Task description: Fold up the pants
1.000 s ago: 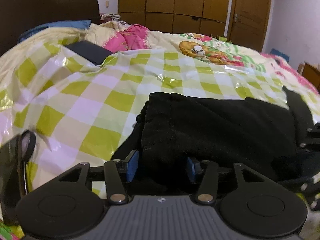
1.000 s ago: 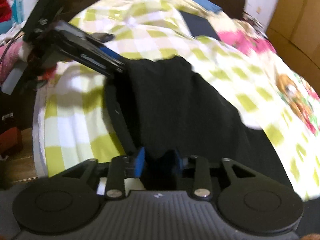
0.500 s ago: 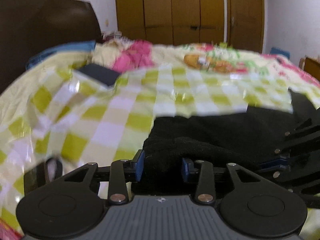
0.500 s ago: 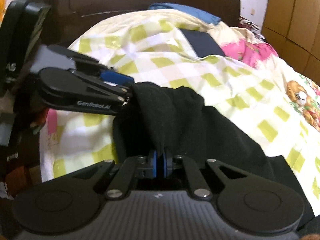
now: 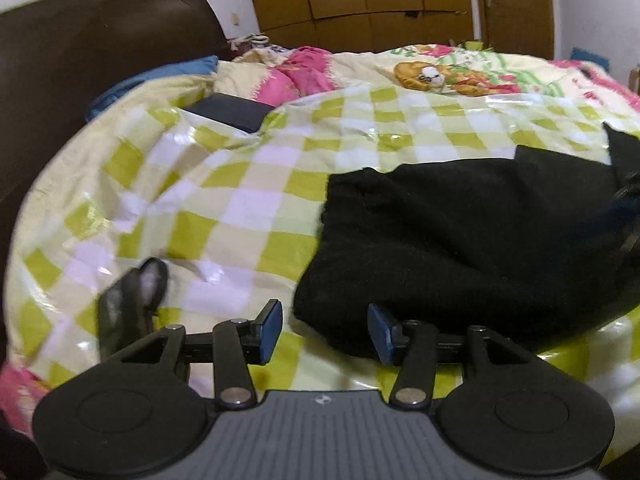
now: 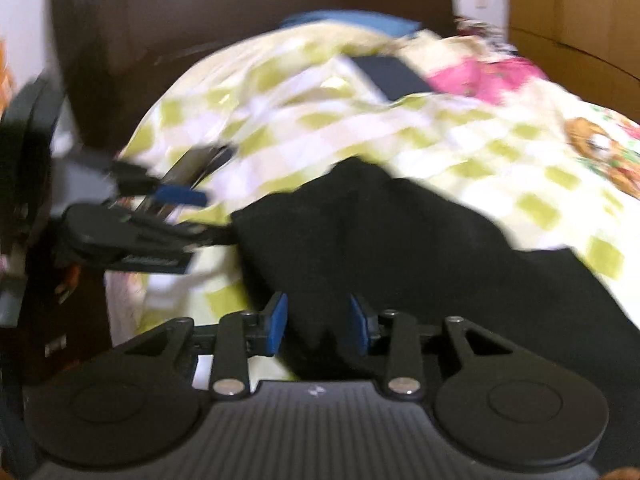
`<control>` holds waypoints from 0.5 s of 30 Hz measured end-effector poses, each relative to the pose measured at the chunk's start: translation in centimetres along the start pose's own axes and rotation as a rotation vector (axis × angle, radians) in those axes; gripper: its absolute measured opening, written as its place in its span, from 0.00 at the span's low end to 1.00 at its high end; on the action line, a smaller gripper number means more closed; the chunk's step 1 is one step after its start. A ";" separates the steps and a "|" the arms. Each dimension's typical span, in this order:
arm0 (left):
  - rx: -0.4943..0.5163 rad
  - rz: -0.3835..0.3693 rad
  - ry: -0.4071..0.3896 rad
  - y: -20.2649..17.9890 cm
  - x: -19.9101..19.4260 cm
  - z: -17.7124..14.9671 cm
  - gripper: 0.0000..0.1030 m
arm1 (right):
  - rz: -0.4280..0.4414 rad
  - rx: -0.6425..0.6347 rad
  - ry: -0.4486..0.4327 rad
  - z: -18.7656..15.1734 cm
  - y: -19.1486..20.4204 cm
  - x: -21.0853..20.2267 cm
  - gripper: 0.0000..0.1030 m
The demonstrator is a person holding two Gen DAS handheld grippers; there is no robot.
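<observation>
My left gripper (image 5: 324, 330) is opening, its blue pads apart with the near edge of the black pants (image 5: 460, 248) lying between them, unpressed. My right gripper (image 6: 317, 322) is opening too, a fold of the same pants sitting loose between its pads. The pants are lying bunched on the green-checked plastic sheet (image 5: 208, 200) covering the bed. Farther out, a dark flat pad (image 5: 228, 112) is resting near pink bedding (image 5: 296, 76), below the brown headboard (image 5: 80, 44) and wooden wardrobe (image 5: 360, 0).

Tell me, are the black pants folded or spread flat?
Folded: the black pants lie doubled in a thick bundle on the checked sheet.
</observation>
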State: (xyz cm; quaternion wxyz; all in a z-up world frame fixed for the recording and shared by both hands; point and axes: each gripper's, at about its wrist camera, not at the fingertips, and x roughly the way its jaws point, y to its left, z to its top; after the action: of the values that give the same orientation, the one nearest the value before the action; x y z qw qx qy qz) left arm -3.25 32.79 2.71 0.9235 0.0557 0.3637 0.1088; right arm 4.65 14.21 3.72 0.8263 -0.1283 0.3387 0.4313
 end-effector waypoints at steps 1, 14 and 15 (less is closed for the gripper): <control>0.001 0.018 0.004 -0.1 -0.2 0.1 0.61 | -0.022 0.037 0.006 -0.2 -1.5 -0.7 0.36; 0.067 -0.074 -0.055 -7.5 -2.2 5.9 0.62 | -0.411 0.319 0.010 -4.1 -20.3 -9.1 0.40; 0.087 -0.131 -0.066 -9.5 -1.8 6.9 0.62 | -0.436 0.341 0.010 -4.0 -21.8 -9.4 0.43</control>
State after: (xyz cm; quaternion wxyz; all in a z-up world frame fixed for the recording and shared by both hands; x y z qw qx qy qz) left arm 1.70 22.96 7.18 0.9368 0.0755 0.3403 0.0305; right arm 16.57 -6.70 5.38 0.9077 -0.0594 0.3747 0.1794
